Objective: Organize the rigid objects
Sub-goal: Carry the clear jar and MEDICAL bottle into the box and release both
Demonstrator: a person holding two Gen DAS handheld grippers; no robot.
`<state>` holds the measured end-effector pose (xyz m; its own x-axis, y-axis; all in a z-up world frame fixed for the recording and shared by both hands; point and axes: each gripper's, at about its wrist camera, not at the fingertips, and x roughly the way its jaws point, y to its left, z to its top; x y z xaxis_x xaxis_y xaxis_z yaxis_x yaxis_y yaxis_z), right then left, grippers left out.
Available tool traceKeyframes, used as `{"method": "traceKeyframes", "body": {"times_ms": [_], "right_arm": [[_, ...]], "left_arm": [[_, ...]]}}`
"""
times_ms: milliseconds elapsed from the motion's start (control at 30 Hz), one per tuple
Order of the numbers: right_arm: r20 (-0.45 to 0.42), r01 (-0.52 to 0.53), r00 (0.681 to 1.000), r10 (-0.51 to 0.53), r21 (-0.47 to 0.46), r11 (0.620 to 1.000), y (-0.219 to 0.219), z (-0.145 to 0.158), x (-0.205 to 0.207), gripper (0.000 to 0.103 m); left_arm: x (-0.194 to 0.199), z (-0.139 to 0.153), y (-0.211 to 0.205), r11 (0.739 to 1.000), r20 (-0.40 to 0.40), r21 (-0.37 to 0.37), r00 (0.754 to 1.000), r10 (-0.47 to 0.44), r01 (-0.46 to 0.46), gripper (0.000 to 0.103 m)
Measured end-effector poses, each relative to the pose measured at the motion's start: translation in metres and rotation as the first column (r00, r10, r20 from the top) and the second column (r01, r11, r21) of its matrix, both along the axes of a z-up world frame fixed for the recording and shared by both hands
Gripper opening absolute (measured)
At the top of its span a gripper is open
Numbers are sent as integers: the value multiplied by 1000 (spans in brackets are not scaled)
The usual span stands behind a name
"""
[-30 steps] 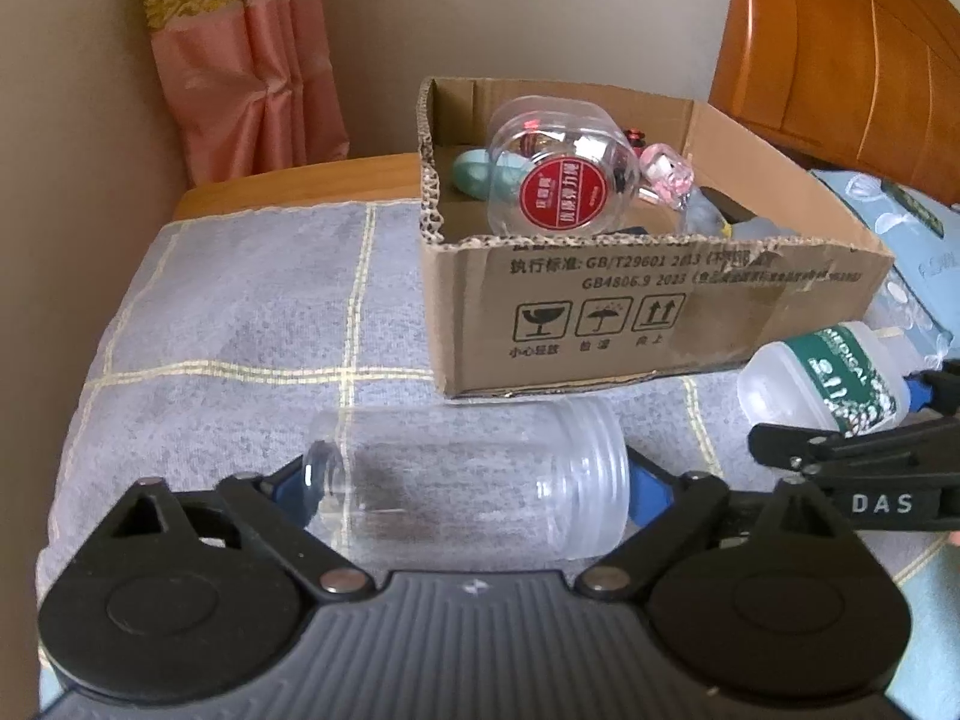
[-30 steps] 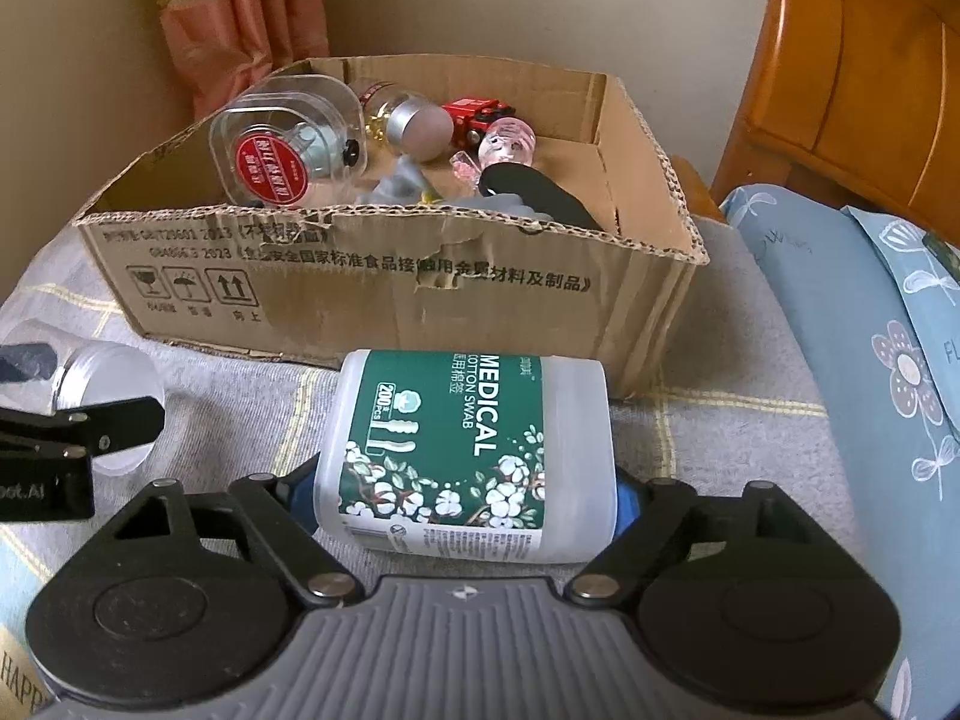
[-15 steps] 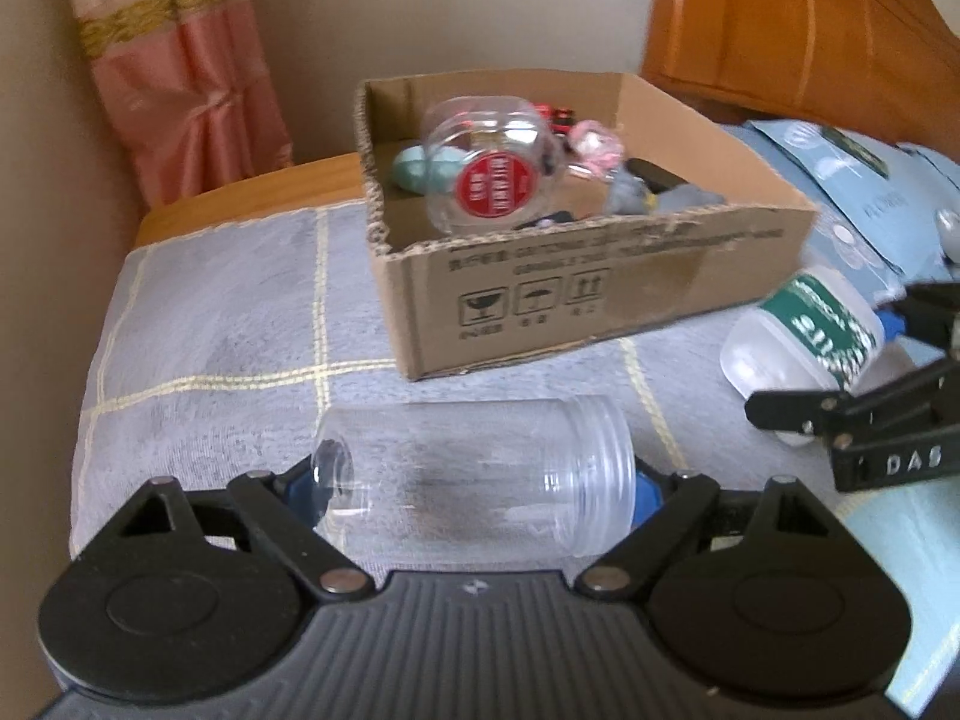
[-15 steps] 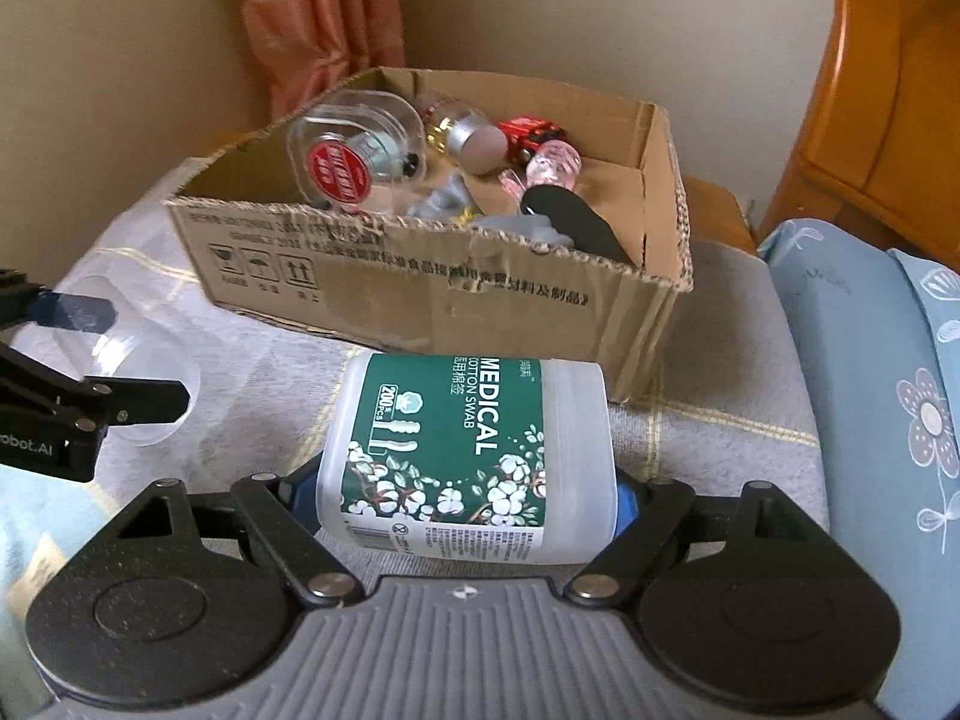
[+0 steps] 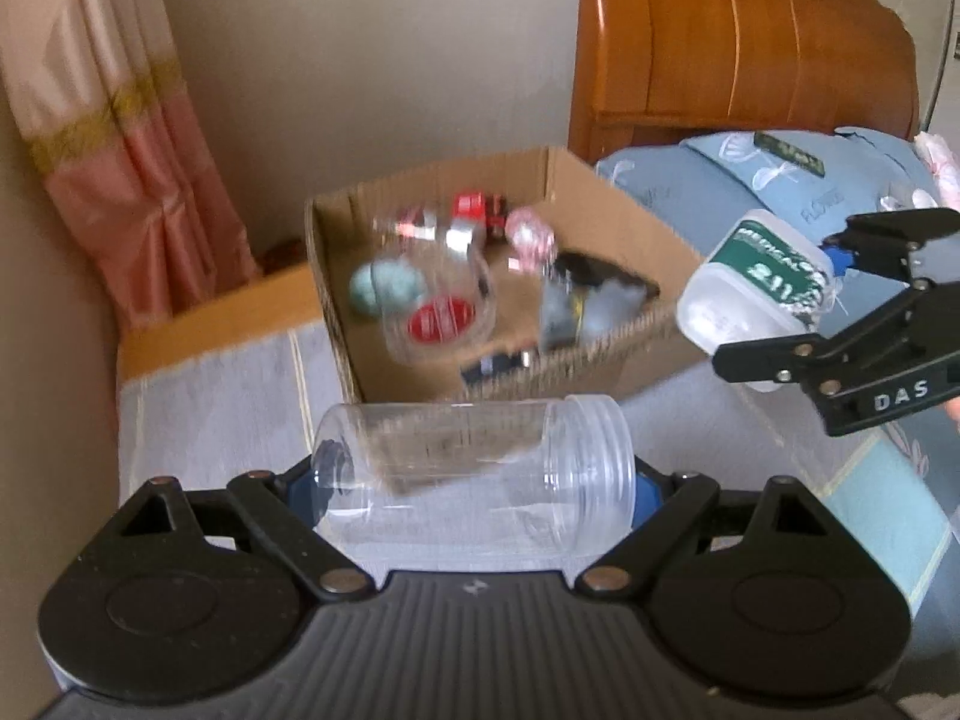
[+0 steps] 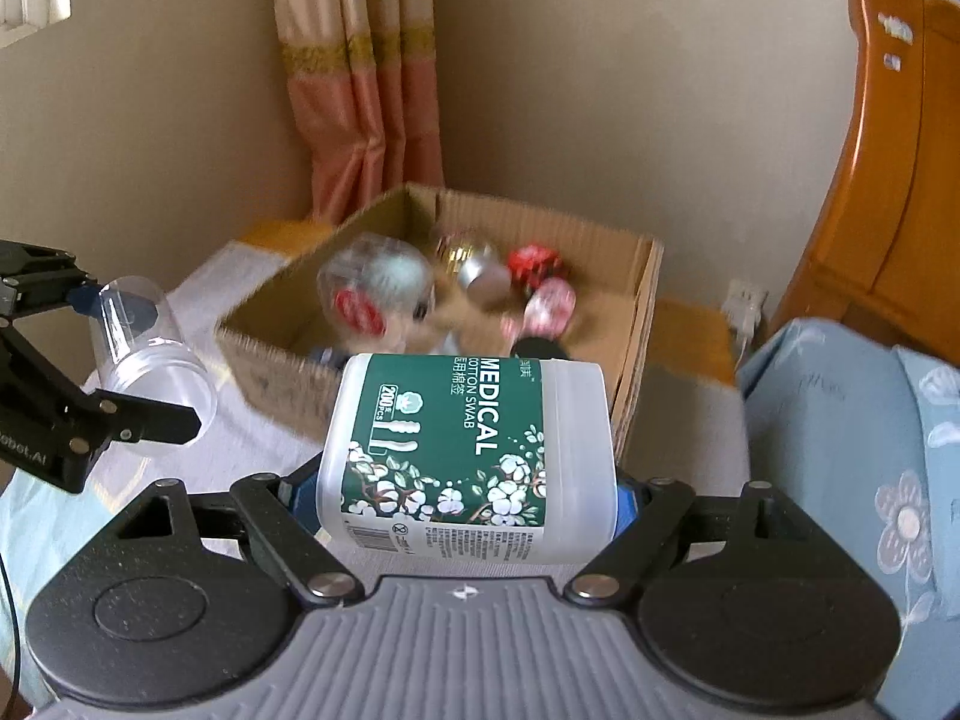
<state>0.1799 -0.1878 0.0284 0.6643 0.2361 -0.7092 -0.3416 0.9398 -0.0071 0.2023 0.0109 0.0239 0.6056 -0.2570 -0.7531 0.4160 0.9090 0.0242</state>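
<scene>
Though elsewhere edge-on, swab tub (image 6: 468, 456) label legible.

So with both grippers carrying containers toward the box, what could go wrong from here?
The clear jar is pinched end to end in the left gripper; smooth plastic could slip out. The cardboard box is already crowded, so the cotton swab container may land on loose items. The right gripper hangs close beside the left; they could collide.
</scene>
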Motion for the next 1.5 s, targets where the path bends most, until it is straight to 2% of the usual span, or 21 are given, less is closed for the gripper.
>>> {"method": "traceKeyframes", "body": {"times_ms": [233, 400, 567, 667, 900, 1000, 1067, 1100, 1367, 1500], "right_arm": [[28, 14, 1000, -14, 1, 1000, 1, 15, 38, 87], [37, 29, 999, -29, 5, 1000, 0, 21, 56, 87], [36, 27, 999, -27, -5, 1000, 3, 21, 66, 87], [23, 24, 999, -24, -14, 1000, 5, 17, 74, 87], [-6, 43, 999, -43, -37, 998, 12, 7, 103, 87], [1, 50, 999, -50, -53, 997, 17, 5, 115, 87], [3, 43, 999, -43, -34, 998, 16, 6, 121, 92], [6, 45, 999, -45, -25, 999, 16, 6, 122, 102], [2, 67, 998, -67, -19, 998, 13, 7, 115, 103], [-7, 88, 996, -89, -17, 996, 11, 12, 102, 103]], "left_arm": [[36, 11, -15, 1000, 29, -15, 1000, -2, 3, 90], [67, -4, -21, 998, -17, -58, 1000, 22, -23, 90], [81, -21, -16, 991, -4, -101, 996, 86, -86, 95], [82, -25, -12, 990, -15, -109, 996, 90, -91, 96], [79, -22, -15, 996, 21, -28, 996, 82, -81, 97], [78, -17, -14, 997, 22, -39, 997, 75, -74, 97], [75, -15, -14, 998, 25, -43, 998, 52, -51, 97], [73, -14, -15, 998, 33, -37, 998, 48, -46, 97], [60, -8, -16, 999, 70, -22, 997, 38, -37, 97], [52, -2, -14, 996, 90, -69, 994, 62, -56, 98]]}}
